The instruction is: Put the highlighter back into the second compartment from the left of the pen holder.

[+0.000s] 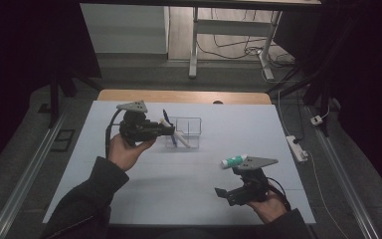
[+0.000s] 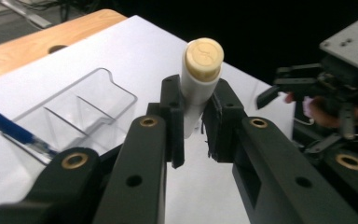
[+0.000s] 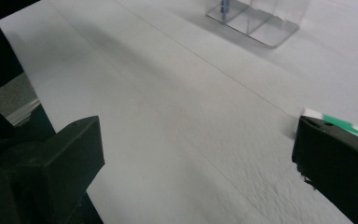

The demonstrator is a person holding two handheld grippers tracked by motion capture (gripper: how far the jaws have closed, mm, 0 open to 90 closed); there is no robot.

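My left gripper [image 1: 170,131] is held above the white mat, shut on a white marker [image 1: 182,141]. In the left gripper view the marker [image 2: 200,79] stands up between the two pads, its cream cap end past the fingertips of the gripper [image 2: 198,105]. Its tip reaches over a clear divided organizer [image 1: 193,124] that holds a blue pen [image 1: 165,116]. Near the front right, my right gripper [image 1: 229,184] stands wide open with nothing between its jaws, just above the mat. A green and white tube [image 1: 234,160] lies on the mat close behind it; in the right gripper view the tube [image 3: 354,127] peeks over the right finger [image 3: 335,154].
The white mat [image 1: 179,174] covers a wooden table whose bare edge [image 1: 184,96] shows at the back. A power strip [image 1: 297,148] lies off the mat's right edge. The organizer [image 3: 261,21] sits far ahead of the right gripper [image 3: 196,144].
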